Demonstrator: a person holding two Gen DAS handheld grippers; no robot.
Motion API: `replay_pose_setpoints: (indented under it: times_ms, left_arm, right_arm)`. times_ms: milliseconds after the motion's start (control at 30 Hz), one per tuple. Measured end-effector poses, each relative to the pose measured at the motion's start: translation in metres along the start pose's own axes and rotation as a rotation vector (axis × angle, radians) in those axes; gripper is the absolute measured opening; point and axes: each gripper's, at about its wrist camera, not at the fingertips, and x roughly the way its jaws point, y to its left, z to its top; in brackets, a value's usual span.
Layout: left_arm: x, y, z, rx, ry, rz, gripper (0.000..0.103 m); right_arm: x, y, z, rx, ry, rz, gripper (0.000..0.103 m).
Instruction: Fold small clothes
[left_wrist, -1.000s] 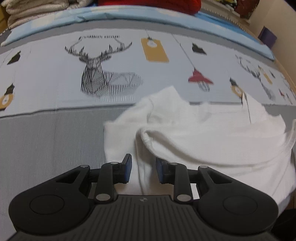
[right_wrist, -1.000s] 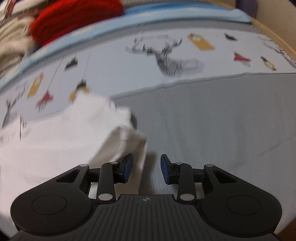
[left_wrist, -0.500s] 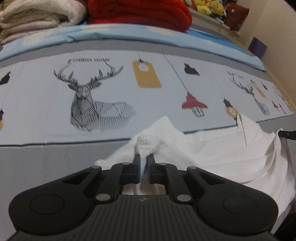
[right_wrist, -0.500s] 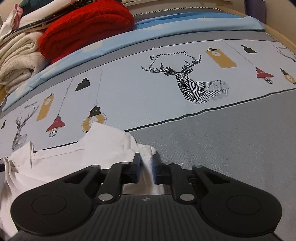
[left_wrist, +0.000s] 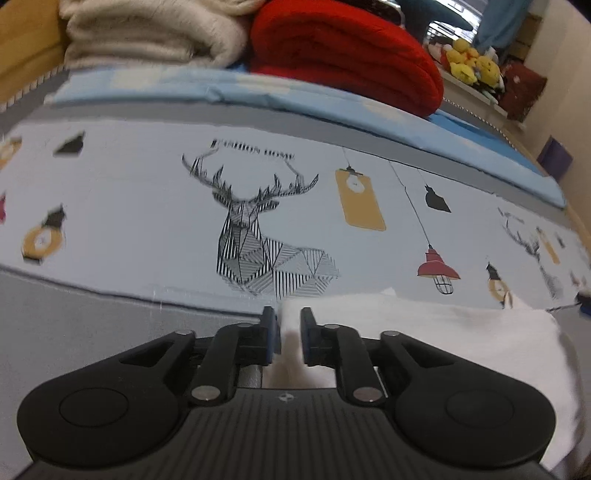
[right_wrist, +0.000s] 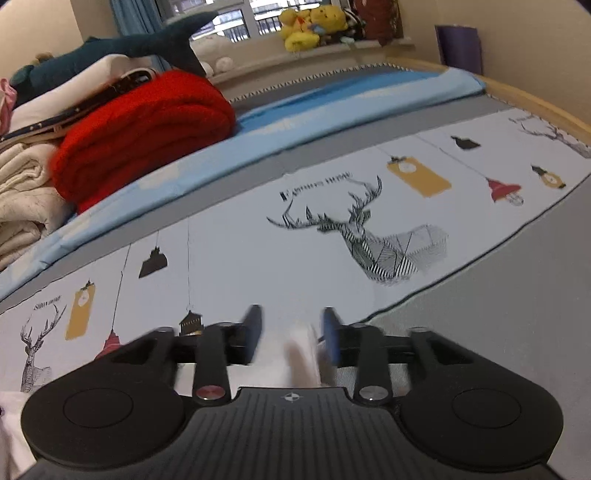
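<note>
Bed sheet: pale, with a deer picture printed on it. Every place below is told from that deer.

White cloth: a small white garment lying on the bed, in front of the deer and off to its right in the left wrist view. Its near edge runs under both tools.

Left hand-held gripper: just in front of the deer. Its jaws have just been opening – a narrow gap shows on each side of the white cloth edge that stands between the blue pads, so they do not squeeze it.

Right hand-held gripper: in front of the deer and to its left in the right wrist view. Its jaws have just been opening too, and they stand wide apart. A bit of white cloth sits loose between them (this part is blurry).

Red blanket: folded thick, far behind the deer at the back of the bed.

Cream blankets: stacked just left of the red one, also behind the deer.

Yellow plush toys: on the window ledge – well behind the deer.
</note>
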Motion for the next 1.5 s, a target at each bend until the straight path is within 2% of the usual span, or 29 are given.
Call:
replay_pose_setpoints:
  times_ms: [233, 400, 433, 500, 533, 600, 633, 667, 700, 767, 833, 900, 967, 1033, 1067, 1167, 1233, 1300, 1400, 1500]
  left_arm:
    - [0.020, 0.019, -0.004, -0.152, 0.090, -0.035, 0.037]
    - [0.032, 0.021, -0.004, -0.204, 0.103, -0.034, 0.037]
    - [0.034, 0.021, -0.004, -0.210, 0.102, -0.037, 0.037]
    - [0.036, 0.020, -0.003, -0.210, 0.095, -0.039, 0.037]
    - [0.036, 0.018, -0.003, -0.204, 0.093, -0.039, 0.037]
    - [0.037, 0.014, -0.002, -0.182, 0.088, -0.047, 0.035]
    - [0.038, 0.012, -0.001, -0.171, 0.087, -0.048, 0.029]
    - [0.038, 0.009, -0.001, -0.154, 0.080, -0.048, 0.004]
    - [0.035, 0.007, 0.001, -0.135, 0.064, -0.031, 0.003]
    - [0.023, 0.006, 0.006, -0.114, -0.024, 0.010, 0.003]
    - [0.010, 0.005, 0.011, -0.122, -0.111, 0.018, 0.003]
    - [0.007, 0.002, 0.012, -0.102, -0.146, 0.048, 0.003]
    - [0.014, 0.000, 0.012, -0.106, -0.100, 0.051, 0.008]
    - [0.020, 0.000, 0.011, -0.119, -0.044, 0.043, 0.014]
    - [0.017, 0.000, 0.011, -0.117, -0.051, 0.046, 0.016]
    - [0.003, 0.000, 0.009, -0.108, -0.064, 0.035, 0.025]
    - [-0.006, 0.002, 0.003, -0.116, -0.043, 0.023, 0.025]
    - [-0.017, 0.003, -0.006, -0.120, 0.027, 0.017, 0.025]
    - [-0.035, 0.007, -0.023, -0.118, 0.187, 0.026, 0.025]
    - [-0.061, 0.010, -0.048, -0.117, 0.250, -0.026, 0.031]
  right_arm:
    - [0.018, -0.010, -0.016, 0.007, 0.140, -0.048, 0.042]
    - [0.028, -0.003, -0.024, -0.043, 0.171, -0.035, 0.042]
    - [0.030, 0.000, -0.025, -0.066, 0.174, -0.035, 0.039]
    - [0.033, 0.005, -0.027, -0.104, 0.172, -0.039, 0.012]
    - [0.033, 0.007, -0.028, -0.112, 0.165, -0.036, 0.007]
    - [0.031, 0.009, -0.025, -0.114, 0.140, -0.034, 0.005]
    - [0.030, 0.009, -0.024, -0.110, 0.133, -0.028, 0.005]
    - [0.029, 0.009, -0.023, -0.106, 0.121, -0.028, 0.004]
    - [0.028, 0.010, -0.021, -0.105, 0.108, -0.030, 0.004]
    - [0.022, 0.011, -0.017, -0.089, 0.052, -0.036, 0.003]
    - [0.009, 0.012, -0.009, -0.053, -0.039, -0.006, 0.003]
    - [-0.003, 0.018, -0.003, -0.061, -0.135, 0.021, 0.003]
    - [-0.004, 0.026, -0.002, -0.092, -0.167, -0.019, 0.005]
    - [0.007, 0.030, -0.003, -0.100, -0.102, -0.091, 0.015]
    - [0.012, 0.029, -0.003, -0.087, -0.057, -0.096, 0.025]
    - [0.011, 0.020, -0.003, -0.043, 0.002, -0.051, 0.027]
    - [0.003, 0.017, -0.006, -0.052, 0.026, -0.043, 0.030]
    - [-0.011, 0.009, -0.012, -0.042, 0.055, -0.035, 0.031]
    - [-0.036, -0.003, -0.025, -0.046, 0.153, -0.007, 0.031]
    - [-0.062, -0.013, -0.040, -0.076, 0.223, 0.019, 0.037]
